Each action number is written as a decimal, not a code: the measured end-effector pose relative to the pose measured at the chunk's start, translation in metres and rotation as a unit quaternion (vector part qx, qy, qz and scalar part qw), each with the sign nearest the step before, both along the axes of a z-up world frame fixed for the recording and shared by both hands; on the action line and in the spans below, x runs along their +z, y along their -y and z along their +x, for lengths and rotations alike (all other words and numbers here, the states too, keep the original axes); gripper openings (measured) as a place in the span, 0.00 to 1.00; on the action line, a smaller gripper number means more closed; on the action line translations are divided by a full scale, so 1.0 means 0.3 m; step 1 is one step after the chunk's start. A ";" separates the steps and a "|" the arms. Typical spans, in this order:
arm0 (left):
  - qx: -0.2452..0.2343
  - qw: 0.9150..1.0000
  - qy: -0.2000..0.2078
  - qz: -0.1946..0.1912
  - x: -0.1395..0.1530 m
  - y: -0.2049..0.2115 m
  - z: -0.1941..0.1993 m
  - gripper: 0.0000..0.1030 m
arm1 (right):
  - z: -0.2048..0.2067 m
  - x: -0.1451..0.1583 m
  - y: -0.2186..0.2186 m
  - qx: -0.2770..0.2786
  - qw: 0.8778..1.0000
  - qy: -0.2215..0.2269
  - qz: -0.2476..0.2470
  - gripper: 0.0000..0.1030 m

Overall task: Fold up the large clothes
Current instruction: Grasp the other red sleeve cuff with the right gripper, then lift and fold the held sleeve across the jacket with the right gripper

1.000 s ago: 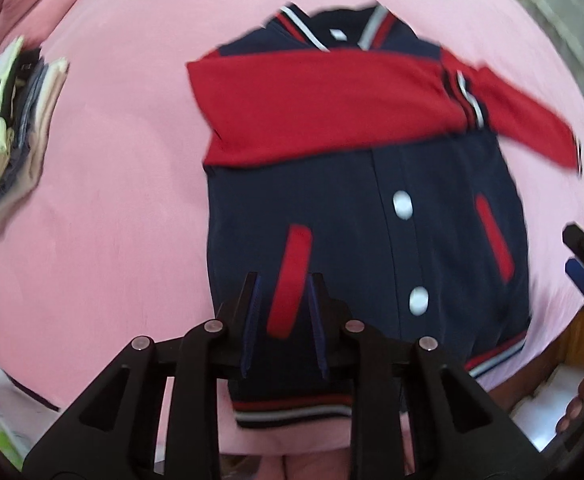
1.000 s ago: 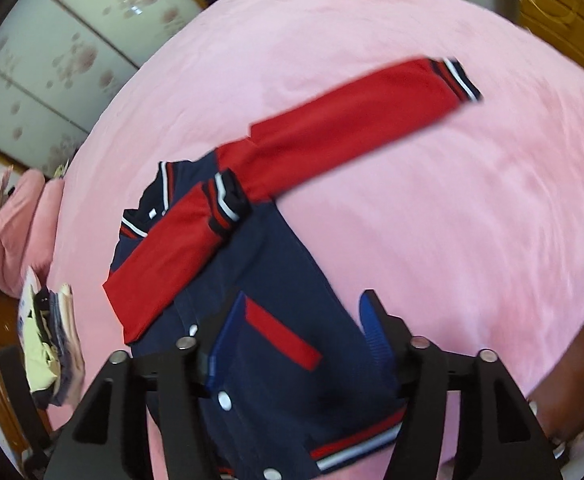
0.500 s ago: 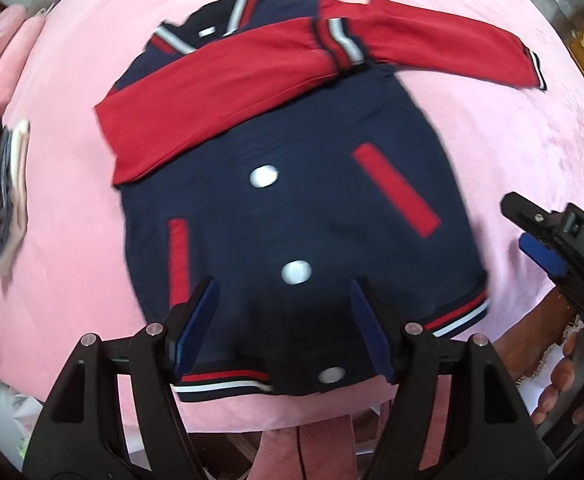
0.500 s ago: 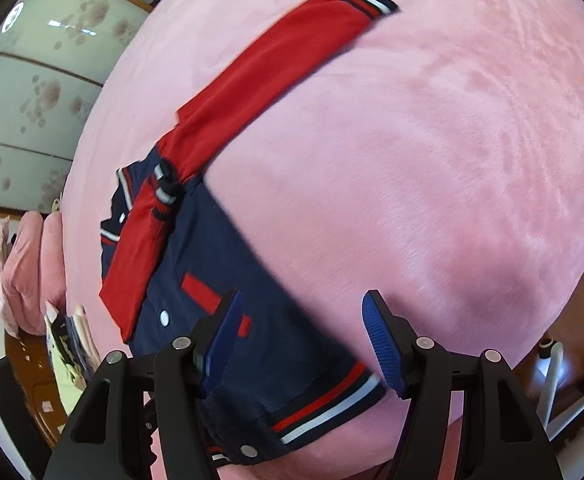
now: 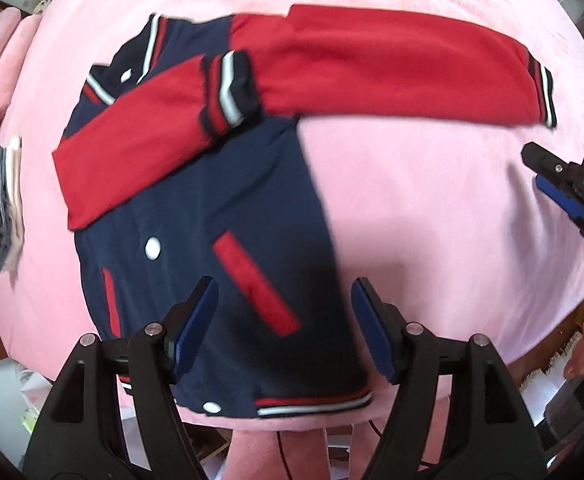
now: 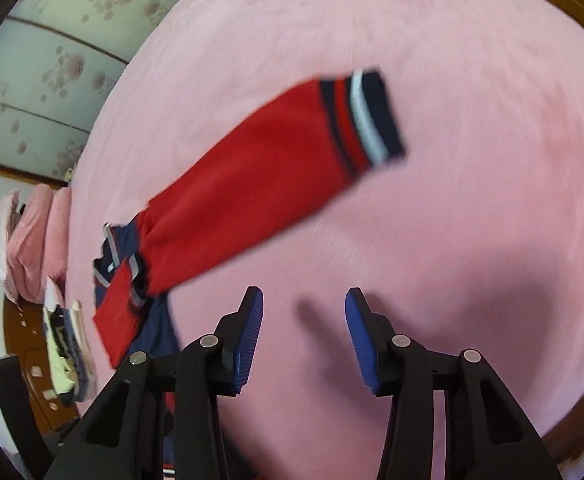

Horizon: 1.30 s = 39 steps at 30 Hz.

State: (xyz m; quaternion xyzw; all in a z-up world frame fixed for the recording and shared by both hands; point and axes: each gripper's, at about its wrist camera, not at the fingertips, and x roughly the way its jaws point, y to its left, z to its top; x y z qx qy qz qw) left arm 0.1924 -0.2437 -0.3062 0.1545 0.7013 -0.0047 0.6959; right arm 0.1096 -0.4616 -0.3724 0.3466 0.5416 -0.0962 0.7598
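A pink bed (image 5: 431, 208) fills both views. On it a navy jacket (image 5: 228, 240) lies flat, directly beneath and ahead of the left tool (image 5: 284, 332), whose jaws stand wide and empty above the lower right side. One red sleeve is folded across the chest; the other red sleeve (image 6: 252, 184) stretches out ahead of the right tool (image 6: 303, 336). That tool's jaws have just been narrowing, with nothing between them. Judging the next step: grip the outstretched sleeve near its striped cuff (image 6: 367, 120), lift low, and lay it across the chest
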 end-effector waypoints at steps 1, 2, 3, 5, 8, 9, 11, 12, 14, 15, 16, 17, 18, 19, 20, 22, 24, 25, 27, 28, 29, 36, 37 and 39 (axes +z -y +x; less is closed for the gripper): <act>0.003 1.000 -0.002 0.000 -0.006 0.020 0.020 0.65 | 0.029 -0.009 0.044 0.001 1.000 -0.003 -0.002 0.37; 0.005 1.000 -0.003 -0.001 -0.007 0.037 0.036 0.65 | 0.052 -0.016 0.075 0.000 1.000 -0.002 -0.001 0.36; 0.007 1.000 -0.001 -0.001 -0.005 0.058 0.055 0.65 | 0.078 -0.025 0.115 -0.002 1.000 -0.002 0.002 0.36; 0.004 1.000 0.006 0.001 0.003 0.078 0.078 0.65 | 0.112 -0.036 0.176 -0.009 1.000 0.004 0.004 0.35; -0.005 1.000 0.011 0.010 0.008 0.091 0.096 0.65 | 0.169 -0.063 0.252 -0.018 1.000 0.007 0.009 0.31; -0.005 1.000 0.009 0.013 0.005 0.085 0.098 0.65 | 0.184 -0.074 0.265 -0.019 1.000 0.008 0.012 0.30; 0.006 1.000 0.004 0.018 -0.004 0.067 0.098 0.65 | 0.217 -0.082 0.286 -0.022 0.999 0.019 0.020 0.24; 0.015 1.000 0.002 0.019 -0.007 0.050 0.097 0.65 | 0.231 -0.087 0.296 -0.024 0.999 0.026 0.026 0.22; 0.034 0.999 -0.001 0.017 -0.012 0.017 0.090 0.65 | 0.238 -0.097 0.316 -0.035 0.998 0.036 0.038 0.15; 0.044 0.999 -0.002 0.013 -0.013 -0.001 0.086 0.65 | 0.241 -0.101 0.321 -0.044 0.997 0.043 0.042 0.14; 0.050 0.999 -0.002 0.011 -0.015 -0.015 0.080 0.65 | 0.243 -0.106 0.312 -0.051 0.996 0.050 0.044 0.12; 0.058 0.998 -0.002 0.008 -0.015 -0.032 0.074 0.65 | 0.249 -0.097 0.314 -0.057 0.996 0.056 0.040 0.12; 0.063 0.998 -0.002 0.005 -0.014 -0.047 0.069 0.65 | 0.249 -0.089 0.302 -0.058 0.996 0.057 0.033 0.12; 0.070 0.998 -0.001 0.002 -0.012 -0.061 0.067 0.65 | 0.256 -0.076 0.295 -0.058 0.996 0.057 0.023 0.12; 0.075 0.997 0.001 0.001 -0.008 -0.078 0.066 0.65 | 0.266 -0.054 0.291 -0.057 0.997 0.059 0.010 0.11; 0.082 0.997 0.006 -0.005 -0.008 -0.131 0.061 0.65 | 0.284 -0.016 0.272 -0.052 0.996 0.068 -0.010 0.11; 0.091 0.996 0.014 -0.012 0.011 -0.188 0.059 0.65 | 0.309 0.050 0.245 -0.040 0.995 0.082 -0.044 0.11; 0.099 0.995 0.018 -0.018 0.023 -0.231 0.058 0.65 | 0.322 0.081 0.230 -0.034 0.994 0.090 -0.055 0.11; 0.118 0.992 0.030 -0.039 0.059 -0.312 0.055 0.65 | 0.350 0.142 0.197 -0.019 0.991 0.103 -0.078 0.11; 0.125 0.990 0.036 -0.050 0.077 -0.359 0.051 0.65 | 0.362 0.170 0.177 -0.014 0.990 0.109 -0.092 0.11; 0.129 0.989 0.041 -0.059 0.092 -0.402 0.045 0.65 | 0.379 0.209 0.152 -0.008 0.987 0.118 -0.110 0.11; 0.116 0.988 0.047 -0.091 0.143 -0.735 -0.015 0.65 | 0.475 0.433 -0.127 -0.002 0.967 0.194 -0.163 0.11; 0.112 0.989 0.045 -0.089 0.139 -0.783 -0.022 0.65 | 0.492 0.456 -0.175 -0.001 0.965 0.206 -0.165 0.11; 0.110 0.989 0.048 -0.082 0.142 -0.879 -0.039 0.65 | 0.547 0.492 -0.319 0.007 0.957 0.233 -0.170 0.11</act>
